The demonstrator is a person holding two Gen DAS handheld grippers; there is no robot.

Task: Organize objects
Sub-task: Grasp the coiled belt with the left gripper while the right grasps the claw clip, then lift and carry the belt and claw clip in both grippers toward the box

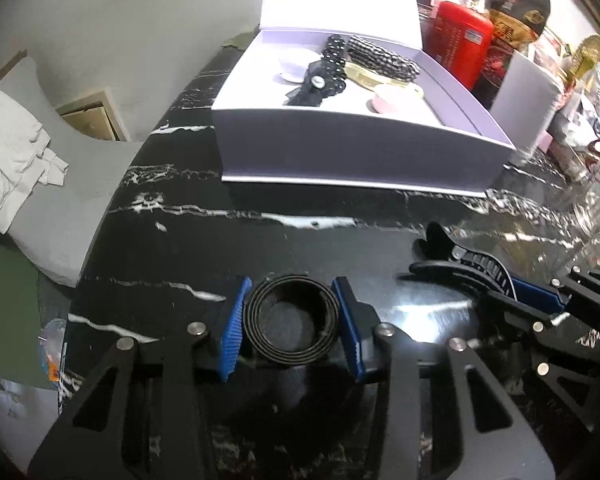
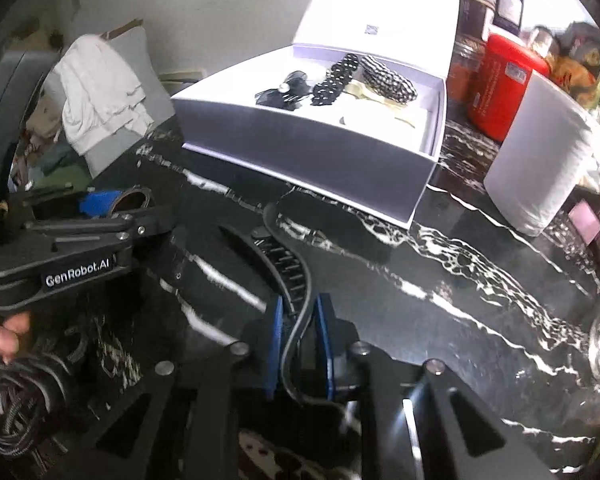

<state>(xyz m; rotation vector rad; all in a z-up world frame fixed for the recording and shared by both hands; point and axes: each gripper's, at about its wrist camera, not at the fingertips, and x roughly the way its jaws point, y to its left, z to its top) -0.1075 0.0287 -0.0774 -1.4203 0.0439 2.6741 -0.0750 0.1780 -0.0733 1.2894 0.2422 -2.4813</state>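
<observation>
My left gripper (image 1: 291, 320) is shut on a coiled black band (image 1: 291, 318), held just above the black marble table (image 1: 220, 216). My right gripper (image 2: 299, 344) is shut on a black hair claw clip (image 2: 288, 268); the clip also shows in the left wrist view (image 1: 456, 264). An open white box (image 1: 360, 148) stands behind, holding hair accessories: black beaded scrunchies (image 1: 380, 58), a black lace bow (image 1: 316, 84), and a pink item (image 1: 392, 98). The box also shows in the right wrist view (image 2: 312, 148).
A red container (image 1: 458, 50), snack bags (image 1: 516, 12) and a white box (image 2: 540, 160) crowd the table's right side. Clear glassware (image 1: 592, 208) stands at the right edge. A grey chair with white cloth (image 1: 16, 148) sits left of the table.
</observation>
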